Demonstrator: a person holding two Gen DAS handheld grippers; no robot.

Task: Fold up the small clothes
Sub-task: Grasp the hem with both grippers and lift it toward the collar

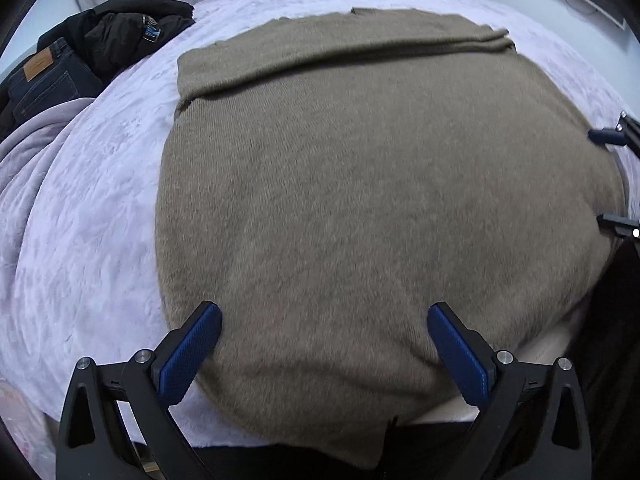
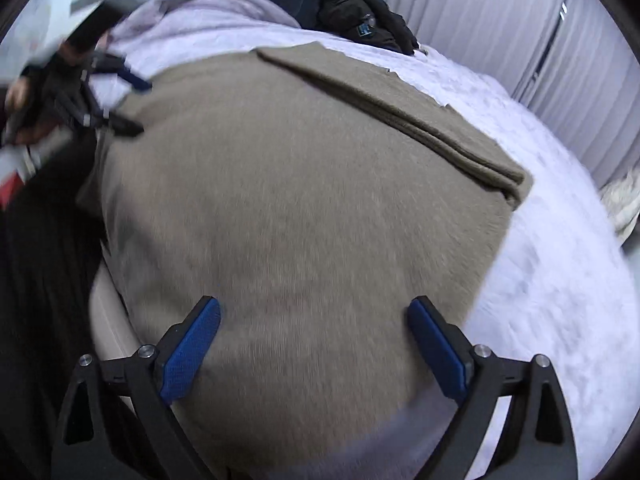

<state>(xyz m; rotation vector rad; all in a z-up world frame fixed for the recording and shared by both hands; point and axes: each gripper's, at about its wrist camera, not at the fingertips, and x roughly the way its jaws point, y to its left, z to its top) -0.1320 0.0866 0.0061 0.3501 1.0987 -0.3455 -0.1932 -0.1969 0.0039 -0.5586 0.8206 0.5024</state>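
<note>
**Risk check: both grippers empty over the sweater, next pinch is the weak point**

Sweater (image 1: 360, 200) lies flat on the bed (image 1: 80, 220), brown knit, one sleeve folded in as a band along the far edge at 12 o'clock. Near hem overhangs the bed edge at 6 o'clock in the left wrist view. Partly folded, I'd say; body fold not yet done.

Left gripper (image 1: 324, 344): jaws spread wide, nothing held, pads above the near hem area. Whether they touch the knit I can't tell.

Right gripper (image 2: 314, 340): jaws wide apart too, nothing between the pads but knit surface underneath. Frame is motion-blurred.

What could go wrong:
- Thick fuzzy knit. A shallow pinch likely grabs the top layer only, so the fold drags skewed or splits the layers.
- Hem hangs off the edge at 6 o'clock. A pull toward the person could slide the whole sweater off the bed.
- Bed cover is soft and plush. Pressing down to pinch may catch the cover along with the knit and lift both.
- Uneven lift between the two grippers would undo the sleeve band at 12 o'clock.
- Jeans (image 1: 40, 76) and jacket (image 1: 120, 28) sit at 10 o'clock, well apart. Low risk.
</note>
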